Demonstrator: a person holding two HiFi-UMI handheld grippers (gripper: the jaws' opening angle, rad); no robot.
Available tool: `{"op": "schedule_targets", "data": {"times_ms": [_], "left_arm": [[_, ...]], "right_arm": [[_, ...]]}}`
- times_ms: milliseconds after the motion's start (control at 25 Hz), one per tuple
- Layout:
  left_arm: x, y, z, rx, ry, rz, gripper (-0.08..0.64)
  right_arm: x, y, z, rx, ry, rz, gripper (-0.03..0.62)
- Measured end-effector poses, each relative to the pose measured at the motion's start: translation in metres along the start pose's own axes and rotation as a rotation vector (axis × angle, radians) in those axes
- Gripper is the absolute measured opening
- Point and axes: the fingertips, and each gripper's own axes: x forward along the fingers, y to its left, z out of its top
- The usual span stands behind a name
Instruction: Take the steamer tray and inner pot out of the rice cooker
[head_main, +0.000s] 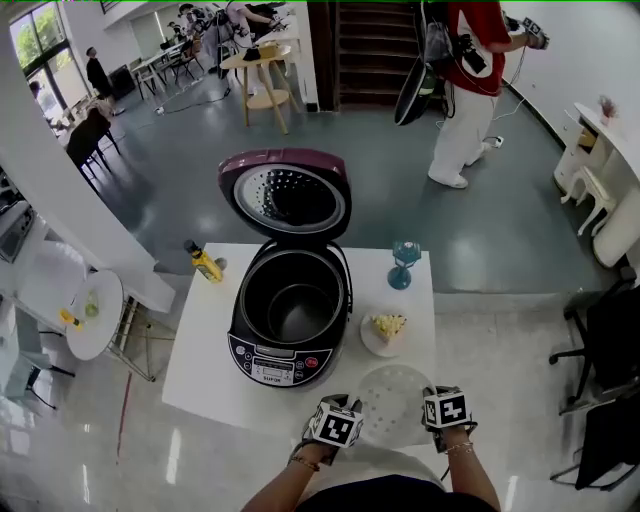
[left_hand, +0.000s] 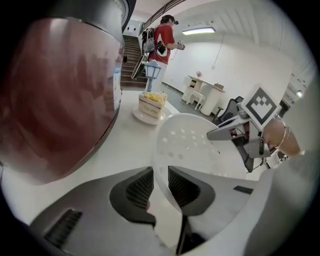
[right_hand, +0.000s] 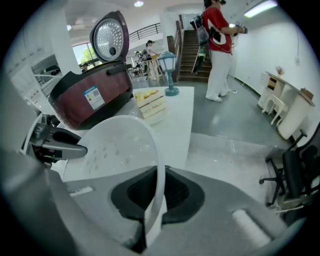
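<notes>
My left hand-held gripper (left_hand: 161, 187) and right hand-held gripper (right_hand: 156, 192) pinch opposite rims of the steamer tray (head_main: 393, 398), keeping it level on the surface (head_main: 200, 350).

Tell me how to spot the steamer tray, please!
Find the white table with the big maroon rice cooker, its lid up. Look at the table's near edge, just in front of the small cake plate. The steamer tray is the round, pale dish whose rim sits between the left tool and the right tool; unlike the cake plate, it is dotted with holes.
</notes>
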Motion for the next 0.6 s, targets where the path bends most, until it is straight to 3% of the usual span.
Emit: {"op": "schedule_targets", "data": {"times_ms": [120, 360, 480, 600], "left_arm": [[-0.012, 0.005, -0.001, -0.022, -0.023, 0.018, 0.124], [-0.025, 0.015, -0.005, -0.143, -0.052, 0.006, 0.135], [-0.031, 0.018, 0.003, -0.161, -0.126, 0.014, 0.135], [-0.034, 0.011, 0.007, -0.164, -0.158, -0.024, 0.137]], "right_arm": [[0.006, 0.005, 0.001, -0.019, 0.012, 0.007, 0.011], [0.016, 0.0, -0.003, -0.012, 0.022, 0.01, 0.014], [0.017, 0.0, -0.004, -0.004, 0.005, 0.02, 0.016], [0.018, 0.004, 0.0, 0.031, -0.022, 0.067, 0.149]]}}
